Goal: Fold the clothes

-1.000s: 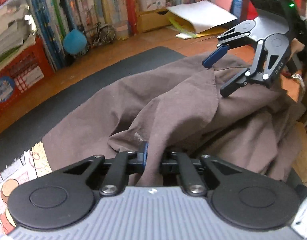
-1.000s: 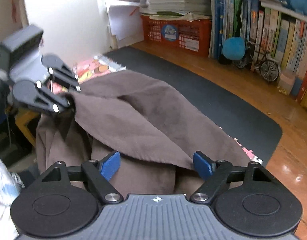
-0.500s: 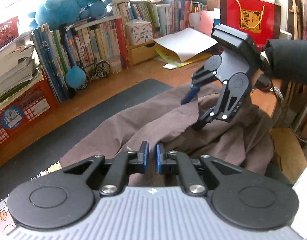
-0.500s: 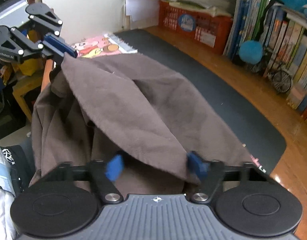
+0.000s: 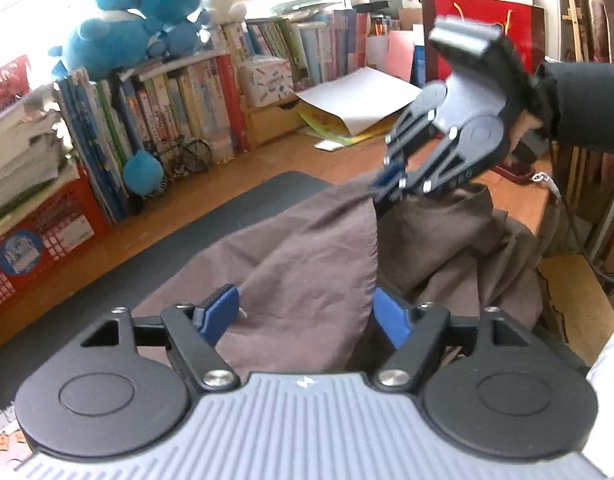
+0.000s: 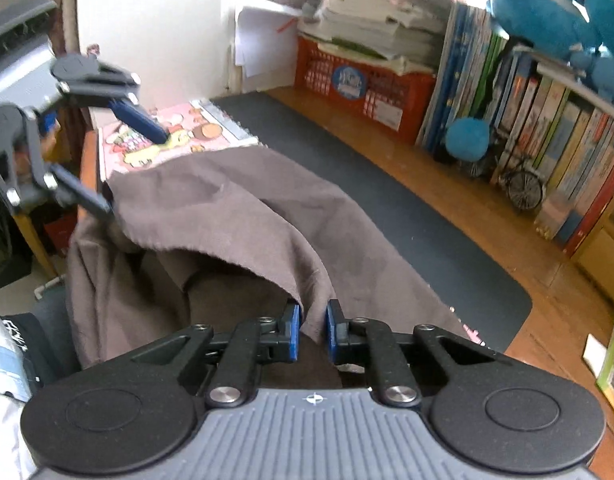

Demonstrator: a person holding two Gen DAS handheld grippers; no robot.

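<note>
A brown garment [image 5: 307,240] lies bunched over the black mat [image 5: 243,216] and hangs off its near edge. In the left wrist view my left gripper [image 5: 305,314] is open, with the cloth lying loose between its blue pads. Across from it, my right gripper [image 5: 389,184] pinches a raised edge of the cloth. In the right wrist view my right gripper [image 6: 313,332] is shut on a fold of the garment [image 6: 247,216]. My left gripper [image 6: 135,174] shows at the upper left with its fingers spread beside the cloth's corner.
A row of books [image 5: 179,100], a red crate [image 5: 39,240], a blue ball [image 5: 143,168] and a toy bicycle [image 5: 193,154] line the far side of the wooden surface. A cartoon-print sheet [image 6: 167,140] lies beyond the cloth. A dark sleeve [image 5: 587,104] holds the right gripper.
My left gripper has opened and let go of the cloth. My right gripper, open a second ago, has shut on a cloth fold. Both views now look higher and farther.
</note>
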